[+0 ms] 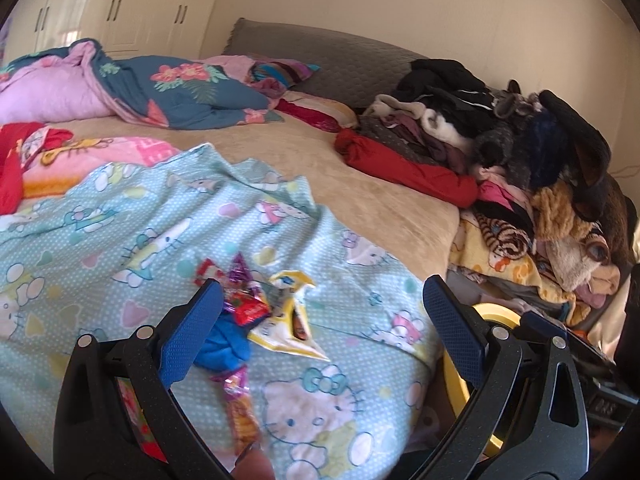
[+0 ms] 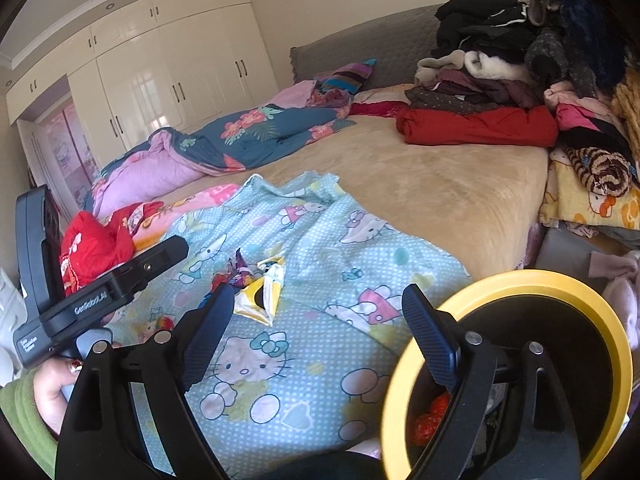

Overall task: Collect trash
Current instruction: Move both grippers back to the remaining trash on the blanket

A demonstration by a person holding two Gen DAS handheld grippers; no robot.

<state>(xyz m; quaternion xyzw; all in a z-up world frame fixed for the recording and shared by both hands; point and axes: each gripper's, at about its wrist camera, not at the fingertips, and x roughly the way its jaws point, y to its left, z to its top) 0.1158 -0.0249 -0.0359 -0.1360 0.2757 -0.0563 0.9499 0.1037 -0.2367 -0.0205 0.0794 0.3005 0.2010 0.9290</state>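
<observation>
The wrappers (image 1: pixel 256 308) lie clustered on the cartoon sheet (image 1: pixel 120 240), at about 10 o'clock from the yellow-rimmed bin (image 2: pixel 520 280). Both claws gape wide, empty. They look light, crinkly and slippery: pinch a raised fold.
</observation>
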